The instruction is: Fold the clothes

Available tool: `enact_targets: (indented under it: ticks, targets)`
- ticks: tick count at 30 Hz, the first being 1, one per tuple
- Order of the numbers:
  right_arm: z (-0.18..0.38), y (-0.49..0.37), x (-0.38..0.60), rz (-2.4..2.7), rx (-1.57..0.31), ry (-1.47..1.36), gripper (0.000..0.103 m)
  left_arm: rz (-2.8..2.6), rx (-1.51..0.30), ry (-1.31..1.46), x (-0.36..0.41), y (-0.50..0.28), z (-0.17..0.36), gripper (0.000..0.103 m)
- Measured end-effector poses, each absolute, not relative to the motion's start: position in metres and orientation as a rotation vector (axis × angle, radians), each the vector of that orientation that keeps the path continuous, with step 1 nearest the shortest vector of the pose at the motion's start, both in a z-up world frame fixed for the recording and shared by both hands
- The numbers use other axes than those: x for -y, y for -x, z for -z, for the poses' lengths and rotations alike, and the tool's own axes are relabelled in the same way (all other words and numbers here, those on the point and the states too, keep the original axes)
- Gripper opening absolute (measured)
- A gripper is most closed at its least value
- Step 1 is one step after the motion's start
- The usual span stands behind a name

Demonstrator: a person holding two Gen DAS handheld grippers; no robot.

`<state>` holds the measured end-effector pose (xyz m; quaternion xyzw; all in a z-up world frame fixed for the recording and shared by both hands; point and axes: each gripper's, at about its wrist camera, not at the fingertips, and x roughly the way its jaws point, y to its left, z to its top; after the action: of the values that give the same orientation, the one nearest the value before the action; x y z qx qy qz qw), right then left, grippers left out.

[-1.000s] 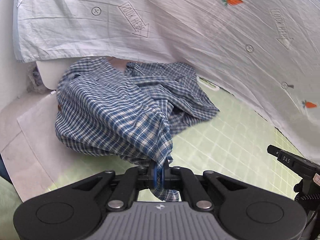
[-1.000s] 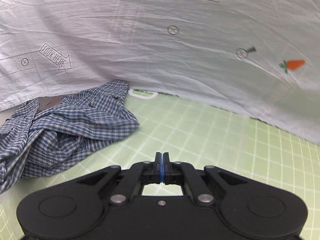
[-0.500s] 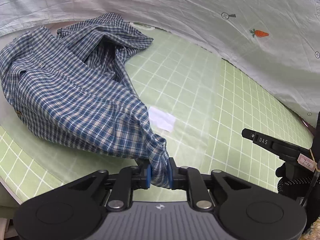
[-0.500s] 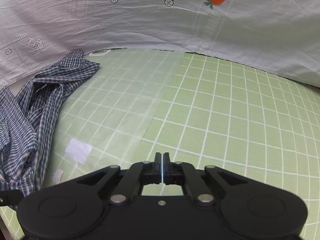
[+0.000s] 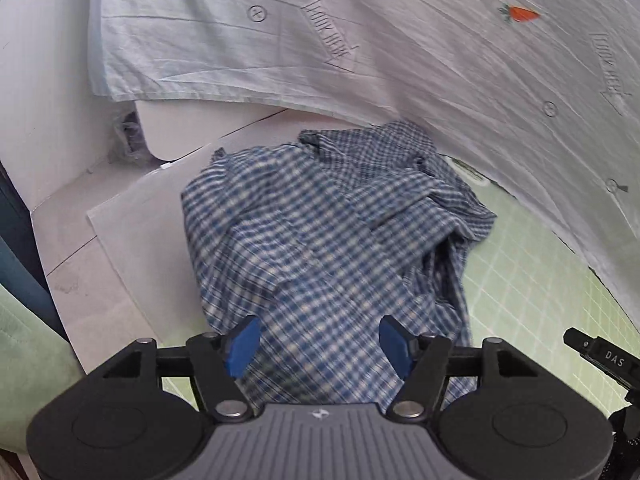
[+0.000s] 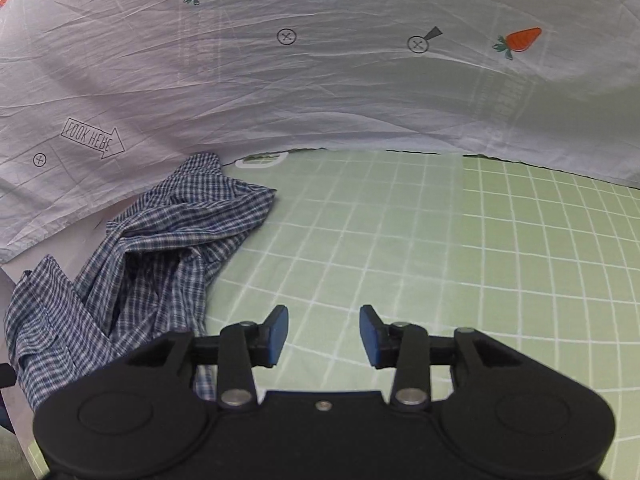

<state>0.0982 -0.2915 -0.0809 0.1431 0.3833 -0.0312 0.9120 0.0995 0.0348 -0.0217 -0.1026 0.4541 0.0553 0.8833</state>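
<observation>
Left gripper (image 5: 319, 343) spread wide, gripping nothing, blue pads either side of the crumpled plaid shirt (image 5: 332, 240), near hem hidden behind the gripper body. Right gripper (image 6: 323, 335) likewise parted over bare green mat (image 6: 440, 248), shirt (image 6: 152, 256) heaped to its left. Beyond, carrot-print sheet (image 6: 320, 80) hanging, concealing whatever lies behind.

A blue-and-white checked shirt (image 5: 332, 240) lies crumpled in a loose heap, partly on the green grid mat (image 6: 400, 248), partly off its edge.
</observation>
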Motion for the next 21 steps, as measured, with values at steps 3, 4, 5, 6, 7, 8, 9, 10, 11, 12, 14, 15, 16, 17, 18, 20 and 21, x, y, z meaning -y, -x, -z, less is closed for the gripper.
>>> enact_targets:
  ticks: [3,4,5,6,7,8,9,10,11,12,14,15,16,17,18,20,21]
  targets:
    - [0.085,-0.123,0.265,0.034,-0.798,-0.345,0.04,-0.17,-0.966,0.215,-0.071,-0.126,0.034,0.068]
    - [0.086,-0.132,0.256,0.024,-0.801,-0.362,0.04,-0.182,-0.976,0.218,-0.081,-0.135,0.039,0.068]
    - [0.088,-0.14,0.247,0.013,-0.804,-0.379,0.04,-0.191,-0.987,0.222,-0.091,-0.145,0.044,0.069]
    - [0.089,-0.149,0.239,0.003,-0.806,-0.396,0.041,-0.196,-1.001,0.23,-0.099,-0.155,0.05,0.071]
    - [0.091,-0.157,0.23,-0.007,-0.809,-0.412,0.043,-0.203,-1.016,0.241,-0.107,-0.163,0.056,0.071]
    - [0.092,-0.165,0.221,-0.017,-0.811,-0.429,0.045,-0.208,-1.029,0.252,-0.114,-0.172,0.062,0.072]
    - [0.093,-0.174,0.212,-0.028,-0.814,-0.446,0.053,-0.21,-1.04,0.265,-0.119,-0.179,0.068,0.072]
    - [0.095,-0.182,0.203,-0.038,-0.816,-0.463,0.063,-0.21,-1.049,0.278,-0.122,-0.185,0.072,0.073]
    - [0.096,-0.19,0.194,-0.048,-0.818,-0.48,0.066,-0.211,-1.057,0.291,-0.124,-0.19,0.078,0.073]
    - [0.098,-0.199,0.185,-0.059,-0.821,-0.496,0.068,-0.214,-1.066,0.301,-0.126,-0.195,0.082,0.073]
    - [0.101,-0.213,0.17,-0.077,-0.835,-0.528,0.068,-0.211,-1.078,0.312,-0.128,-0.201,0.088,0.073]
    - [0.104,-0.217,0.167,-0.087,-0.853,-0.546,0.067,-0.208,-1.082,0.315,-0.128,-0.204,0.089,0.074]
    - [0.108,-0.219,0.164,-0.099,-0.869,-0.567,0.067,-0.205,-1.085,0.317,-0.129,-0.206,0.091,0.074]
    - [0.109,-0.22,0.161,-0.112,-0.874,-0.586,0.067,-0.202,-1.086,0.314,-0.13,-0.207,0.091,0.075]
    - [0.108,-0.22,0.158,-0.126,-0.871,-0.604,0.067,-0.199,-1.087,0.312,-0.13,-0.208,0.092,0.078]
    - [0.107,-0.219,0.151,-0.15,-0.866,-0.622,0.067,-0.194,-1.09,0.306,-0.132,-0.21,0.093,0.079]
    - [0.106,-0.219,0.146,-0.158,-0.866,-0.604,0.06,-0.191,-1.091,0.305,-0.132,-0.212,0.094,0.079]
